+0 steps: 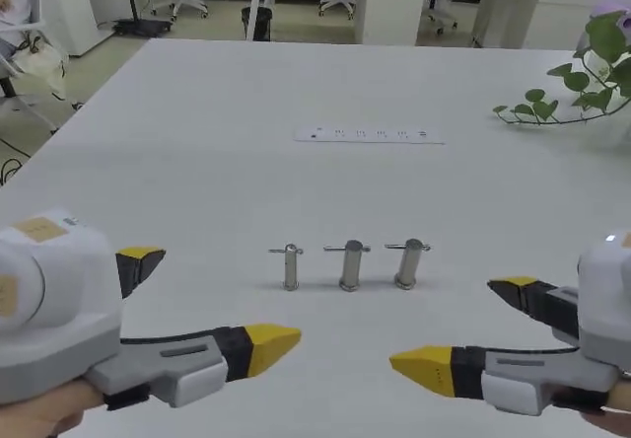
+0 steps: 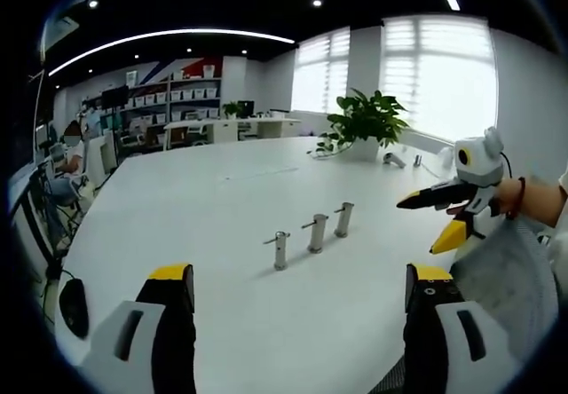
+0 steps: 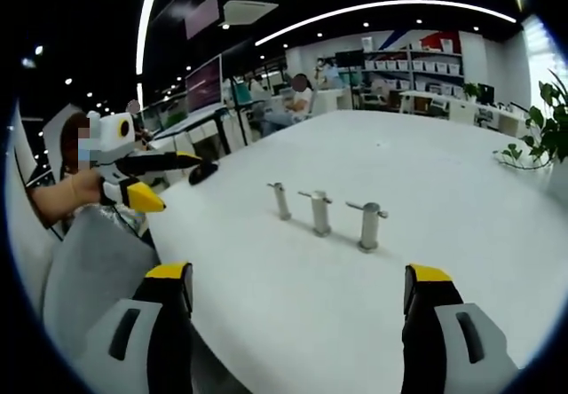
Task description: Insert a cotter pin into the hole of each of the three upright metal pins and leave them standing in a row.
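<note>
The three metal pins (image 1: 352,264) are standing upright in a row on the white tabletop (image 1: 345,83), spaced a little apart; each one is carrying a cotter pin (image 1: 345,248) crosswise through its top, poking out to the side; the left claw (image 1: 225,295) is hovering at the near left, jaws gaping wide, gripping nothing; the right claw (image 1: 444,323) is mirroring it at the near right, jaws spread just as wide, nothing between them; both are sitting apart from the pins, yellow tips angling inward toward the row; farther back a white power strip (image 1: 368,135) is lying flat, and a leafy plant (image 1: 582,78) is trailing in at the far right edge.
</note>
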The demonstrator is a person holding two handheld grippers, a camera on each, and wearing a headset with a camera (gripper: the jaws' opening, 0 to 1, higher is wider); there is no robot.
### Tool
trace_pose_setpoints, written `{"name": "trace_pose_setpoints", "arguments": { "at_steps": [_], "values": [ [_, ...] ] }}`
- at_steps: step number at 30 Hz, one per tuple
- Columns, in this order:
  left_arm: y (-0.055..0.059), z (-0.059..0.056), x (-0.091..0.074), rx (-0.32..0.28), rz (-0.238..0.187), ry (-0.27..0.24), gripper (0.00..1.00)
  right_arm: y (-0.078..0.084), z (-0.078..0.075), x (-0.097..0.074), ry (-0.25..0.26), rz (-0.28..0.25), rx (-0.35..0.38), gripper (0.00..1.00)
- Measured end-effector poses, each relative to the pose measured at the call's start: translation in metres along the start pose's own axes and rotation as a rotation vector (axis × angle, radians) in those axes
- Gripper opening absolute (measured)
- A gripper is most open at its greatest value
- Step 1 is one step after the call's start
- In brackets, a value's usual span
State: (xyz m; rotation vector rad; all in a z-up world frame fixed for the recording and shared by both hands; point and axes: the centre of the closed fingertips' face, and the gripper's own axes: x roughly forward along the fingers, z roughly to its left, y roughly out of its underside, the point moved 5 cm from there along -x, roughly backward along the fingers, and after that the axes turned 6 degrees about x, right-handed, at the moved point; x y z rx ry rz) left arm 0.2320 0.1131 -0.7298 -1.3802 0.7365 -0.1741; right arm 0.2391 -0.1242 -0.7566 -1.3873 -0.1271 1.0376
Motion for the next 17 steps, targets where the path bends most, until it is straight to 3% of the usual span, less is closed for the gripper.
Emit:
{"name": "trace_pose_setpoints", "arguments": {
  "at_steps": [9,17],
  "values": [
    [-0.0008,0.0002,0.0007,0.005,-0.003,-0.015,0.99,0.0016,0.0008,-0.0021,0.001,-0.009,0.02,0.98],
    [0.0004,0.0017,-0.0013,0.001,-0.005,-0.027,0.99,-0.0019,-0.0006,-0.0059,-0.003,-0.038,0.044,0.9]
  ]
}}
